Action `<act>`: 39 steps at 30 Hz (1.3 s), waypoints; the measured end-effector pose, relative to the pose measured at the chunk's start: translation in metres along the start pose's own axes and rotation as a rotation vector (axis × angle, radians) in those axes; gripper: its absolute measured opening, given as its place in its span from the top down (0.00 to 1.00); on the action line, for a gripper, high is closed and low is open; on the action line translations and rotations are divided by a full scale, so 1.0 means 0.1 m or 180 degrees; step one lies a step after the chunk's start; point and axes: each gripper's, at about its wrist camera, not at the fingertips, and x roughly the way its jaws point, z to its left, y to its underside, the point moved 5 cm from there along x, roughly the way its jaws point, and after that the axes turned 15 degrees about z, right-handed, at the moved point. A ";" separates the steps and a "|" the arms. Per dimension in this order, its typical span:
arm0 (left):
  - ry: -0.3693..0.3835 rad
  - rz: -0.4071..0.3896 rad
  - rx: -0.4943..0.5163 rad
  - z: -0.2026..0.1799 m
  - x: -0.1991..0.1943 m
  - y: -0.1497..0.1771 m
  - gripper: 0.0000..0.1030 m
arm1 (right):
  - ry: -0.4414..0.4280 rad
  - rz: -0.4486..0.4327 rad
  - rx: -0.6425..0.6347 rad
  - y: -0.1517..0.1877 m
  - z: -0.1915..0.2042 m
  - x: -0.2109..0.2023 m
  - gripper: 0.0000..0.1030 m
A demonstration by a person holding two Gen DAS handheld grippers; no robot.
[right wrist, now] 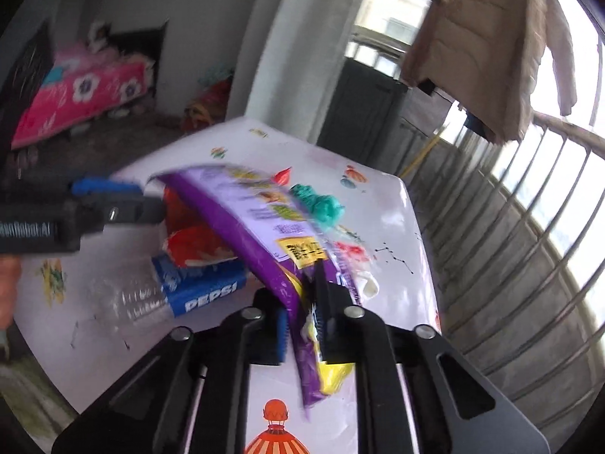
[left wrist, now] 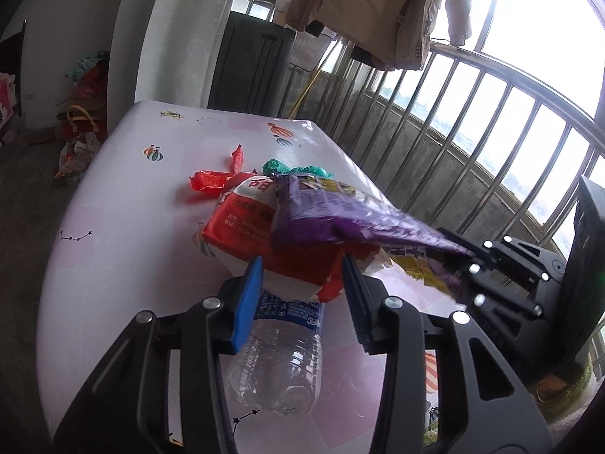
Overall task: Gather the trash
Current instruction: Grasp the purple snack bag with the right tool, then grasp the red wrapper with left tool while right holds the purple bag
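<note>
Right tool (right wrist: 302,325) clamped on purple wrapper (right wrist: 242,227), mid-frame above desk (right wrist: 401,219). Left tool (left wrist: 302,276) half open around red-and-white packet (left wrist: 249,227), pads apparently not pressing. Clear bottle (left wrist: 283,355) lying beneath, lower centre.

A lived-in home is indicated, specifically an enclosed balcony adjoining a room. Ahead of the tongs, a padded coat (left wrist: 363,7) is hung to air above a metal railing (left wrist: 491,113) backed by large windows. A table (left wrist: 151,227) covered with a printed cloth of balloons and constellations is located directly beneath the tongs. Beyond the table's far edge a dark cabinet (left wrist: 249,64) is placed. To the far left, a pink floral bedcover (right wrist: 83,98) and heaped bags (left wrist: 81,128) on the floor are seen.
</note>
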 end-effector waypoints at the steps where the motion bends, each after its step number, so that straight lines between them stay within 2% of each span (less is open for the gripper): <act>1: -0.0003 0.0000 0.0010 -0.01 0.00 0.00 0.62 | -0.0030 -0.0025 0.0089 -0.01 -0.06 -0.03 0.95; 6: 0.0020 -0.0014 0.0097 -0.13 -0.02 -0.02 0.64 | -0.0211 -0.0087 0.0568 -0.05 -0.41 -0.06 0.96; 10: 0.0018 -0.0015 0.0189 -0.21 -0.02 -0.03 0.64 | -0.0528 -0.0111 0.1044 -0.02 -0.75 -0.07 0.96; 19: 0.0000 -0.0041 0.0306 -0.29 -0.03 -0.12 0.64 | -0.1116 -0.0171 0.1753 0.19 -1.29 -0.08 0.96; 25: 0.0044 -0.0054 0.0384 -0.41 -0.03 -0.21 0.64 | -0.1452 -0.0244 0.2073 0.30 -1.52 -0.07 0.96; 30: 0.0295 -0.0045 0.0493 -0.59 0.00 -0.36 0.64 | -0.1693 -0.0203 0.2269 0.42 -1.62 -0.01 0.96; 39: 0.0189 0.0014 0.0923 -0.88 0.12 -0.81 0.64 | -0.2090 -0.0141 0.2720 0.69 -1.86 0.16 0.96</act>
